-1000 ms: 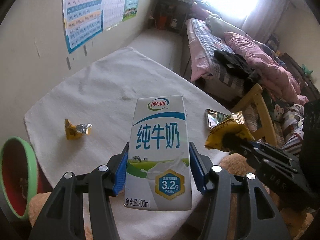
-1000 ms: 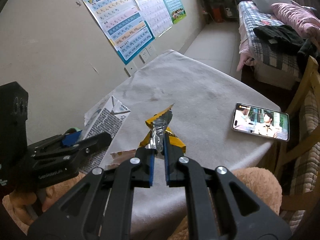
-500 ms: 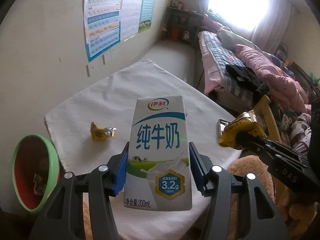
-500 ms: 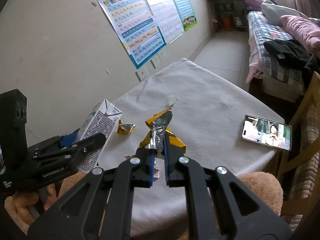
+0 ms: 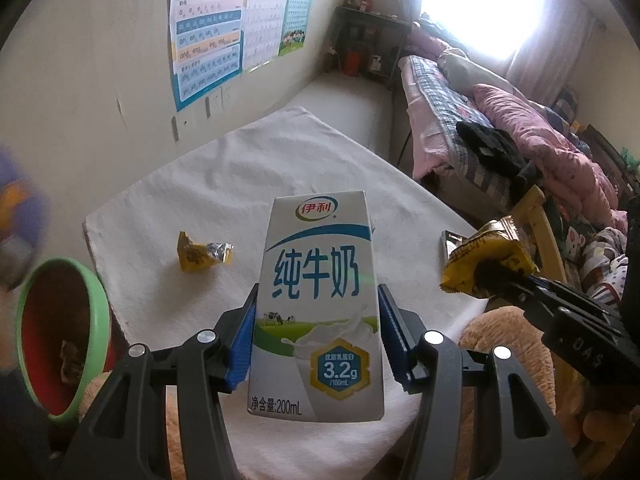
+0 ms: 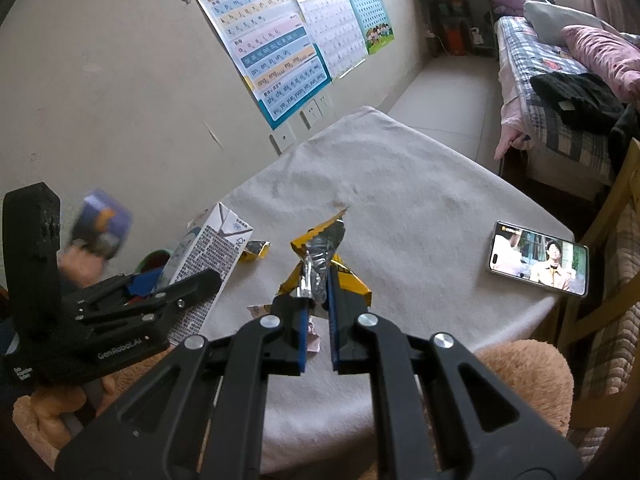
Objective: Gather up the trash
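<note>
Your left gripper [image 5: 316, 340] squeezes a white milk carton [image 5: 318, 304] between its blue pads [image 5: 242, 340]. The carton stands upright in the grip, up above the near edge of the table [image 5: 240, 176]. Your right gripper [image 6: 318, 300] is shut tight on a yellow snack wrapper [image 6: 320, 248]. The wrapper sticks up past the fingertips, with its silver inside showing. One more small yellow wrapper [image 5: 204, 251] lies on the white cloth, left of the carton. A green bin [image 5: 60, 336] with a red inside sits low on the left, beside the table, with a scrap in it. A phone [image 6: 538, 258] lies at the right edge of the table, its screen lit.
</note>
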A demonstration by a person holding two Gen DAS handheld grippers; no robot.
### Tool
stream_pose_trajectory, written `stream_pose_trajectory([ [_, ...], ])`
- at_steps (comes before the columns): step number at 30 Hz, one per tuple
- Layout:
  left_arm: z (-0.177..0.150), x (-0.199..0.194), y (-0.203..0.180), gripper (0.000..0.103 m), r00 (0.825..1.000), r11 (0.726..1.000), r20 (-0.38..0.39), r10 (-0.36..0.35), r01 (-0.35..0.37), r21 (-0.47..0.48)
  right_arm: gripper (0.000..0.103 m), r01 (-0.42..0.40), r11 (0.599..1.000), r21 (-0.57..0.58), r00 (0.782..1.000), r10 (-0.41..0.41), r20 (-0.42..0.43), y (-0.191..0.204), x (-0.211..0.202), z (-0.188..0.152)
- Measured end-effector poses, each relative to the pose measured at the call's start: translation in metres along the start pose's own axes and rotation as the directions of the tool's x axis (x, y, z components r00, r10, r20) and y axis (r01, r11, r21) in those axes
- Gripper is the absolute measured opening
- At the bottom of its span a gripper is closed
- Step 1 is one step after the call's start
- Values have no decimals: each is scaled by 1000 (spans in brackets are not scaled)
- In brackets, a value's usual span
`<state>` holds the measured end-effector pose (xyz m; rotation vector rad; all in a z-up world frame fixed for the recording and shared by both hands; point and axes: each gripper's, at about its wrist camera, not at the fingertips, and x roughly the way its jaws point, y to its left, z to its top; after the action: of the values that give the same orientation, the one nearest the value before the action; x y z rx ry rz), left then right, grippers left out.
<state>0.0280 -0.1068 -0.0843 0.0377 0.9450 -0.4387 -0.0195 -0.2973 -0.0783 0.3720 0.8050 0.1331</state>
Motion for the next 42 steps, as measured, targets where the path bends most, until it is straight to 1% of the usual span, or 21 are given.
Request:
stream_pose_trajectory([
  [8,1,11,2,52,1000,1000,-18,2,-2,0,9,3,1000,13,1000,-3,-15,-2,6,-2],
  [15,2,25,-3,52,999,1000,-40,-14,14,21,9,22,999,32,999,-21,-32,-11,12,-1],
  [20,4,31,-5,52,999,999,-46,-9,11,40,9,28,999,22,999,-27,-33,-8,15,0],
  [30,8,27,6,52,999,999,-28,23,-22,24,9,10,1000,5,999,-10,-39,-3,23,5],
  [42,10,11,33,52,998,998,15,62,-62,-27,9,-23,998,-61,998,20,-55,28,34,10],
])
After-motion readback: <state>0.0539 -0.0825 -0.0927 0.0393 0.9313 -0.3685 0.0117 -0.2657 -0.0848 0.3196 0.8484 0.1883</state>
